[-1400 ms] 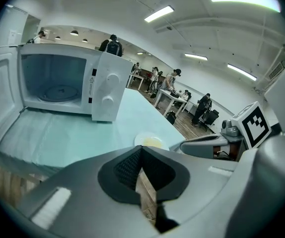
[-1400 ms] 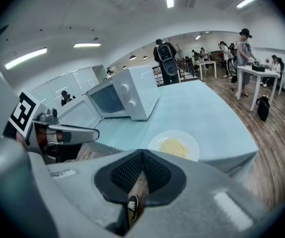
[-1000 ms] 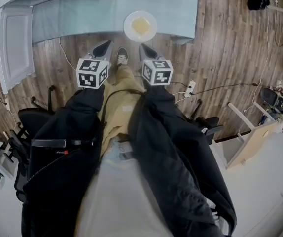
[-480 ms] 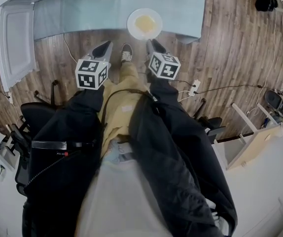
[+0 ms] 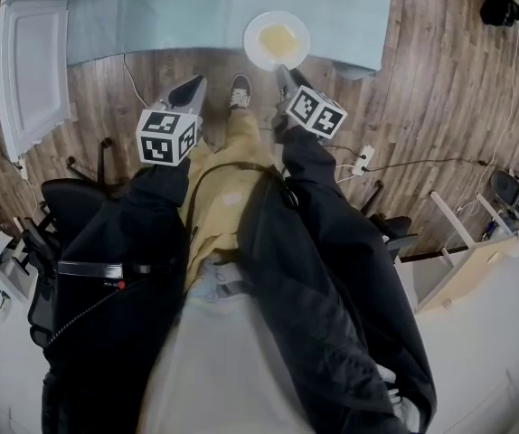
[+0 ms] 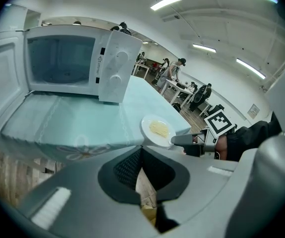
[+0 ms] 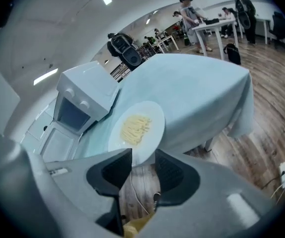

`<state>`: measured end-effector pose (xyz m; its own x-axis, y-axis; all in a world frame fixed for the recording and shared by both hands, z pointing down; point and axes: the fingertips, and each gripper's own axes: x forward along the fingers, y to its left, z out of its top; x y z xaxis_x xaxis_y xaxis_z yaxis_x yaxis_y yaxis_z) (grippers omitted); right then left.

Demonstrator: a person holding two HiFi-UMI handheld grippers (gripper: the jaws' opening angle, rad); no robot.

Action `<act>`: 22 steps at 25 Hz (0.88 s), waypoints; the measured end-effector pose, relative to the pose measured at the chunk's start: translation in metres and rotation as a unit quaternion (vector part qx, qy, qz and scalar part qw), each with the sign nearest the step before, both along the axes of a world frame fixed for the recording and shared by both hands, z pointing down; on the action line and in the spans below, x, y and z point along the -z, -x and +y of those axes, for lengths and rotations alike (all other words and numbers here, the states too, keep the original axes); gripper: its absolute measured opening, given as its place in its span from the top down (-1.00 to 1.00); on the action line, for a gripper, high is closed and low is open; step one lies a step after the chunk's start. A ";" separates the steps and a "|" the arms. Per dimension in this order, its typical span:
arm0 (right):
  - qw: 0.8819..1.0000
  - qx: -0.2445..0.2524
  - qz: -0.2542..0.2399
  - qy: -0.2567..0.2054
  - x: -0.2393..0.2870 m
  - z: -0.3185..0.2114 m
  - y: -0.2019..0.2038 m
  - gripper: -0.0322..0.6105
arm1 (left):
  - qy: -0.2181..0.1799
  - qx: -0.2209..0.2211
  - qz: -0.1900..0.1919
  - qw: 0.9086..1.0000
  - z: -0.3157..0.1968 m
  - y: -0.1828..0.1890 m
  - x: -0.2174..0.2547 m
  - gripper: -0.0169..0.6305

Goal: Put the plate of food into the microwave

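Note:
A white plate of yellow food lies near the front edge of a table under a pale blue cloth. At the table's far left stands the white microwave, its door swung open. My right gripper has reached the plate's near rim. In the right gripper view its jaws are opening, and the plate shows in the gap with its rim at their tips, untouched by the pads. My left gripper hangs in front of the table, shut and empty.
The person's legs and a shoe are below the table edge. A cable and a power strip lie on the wooden floor. Black chairs stand at the left, a wooden frame at the right. People work at desks beyond.
My right gripper has moved forward from beside the knees to the plate's near rim. The left gripper has stayed where it was.

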<state>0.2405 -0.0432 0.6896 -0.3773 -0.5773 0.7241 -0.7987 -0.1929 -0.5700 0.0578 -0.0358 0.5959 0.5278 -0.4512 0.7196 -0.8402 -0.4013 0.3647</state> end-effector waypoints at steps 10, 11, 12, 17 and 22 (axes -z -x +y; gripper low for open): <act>0.987 -0.085 -0.135 0.020 -0.015 -0.012 0.008 0.53 | 0.007 0.003 -0.002 1.000 0.011 0.013 -0.004 0.96; 0.984 -0.092 -0.149 0.021 -0.014 -0.013 0.009 0.58 | 0.008 0.003 -0.002 1.000 0.012 0.015 -0.004 0.96; 0.981 -0.100 -0.165 0.021 -0.013 -0.013 0.011 0.61 | 0.009 0.004 -0.002 1.000 0.012 0.017 -0.004 0.96; 0.957 -0.144 -0.251 -0.004 -0.002 -0.013 0.010 0.83 | 0.008 0.006 0.004 1.000 0.014 0.022 -0.002 0.96; 0.949 -0.154 -0.273 -0.033 0.010 -0.011 0.014 0.88 | 0.003 0.012 0.010 1.000 0.015 0.033 0.002 0.96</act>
<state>0.2262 -0.0542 0.6793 -0.4910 -0.7588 0.4280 -0.2926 -0.3191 -0.9014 0.0244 -0.0209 0.5943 0.5316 -0.4596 0.7115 -0.8420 -0.3784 0.3846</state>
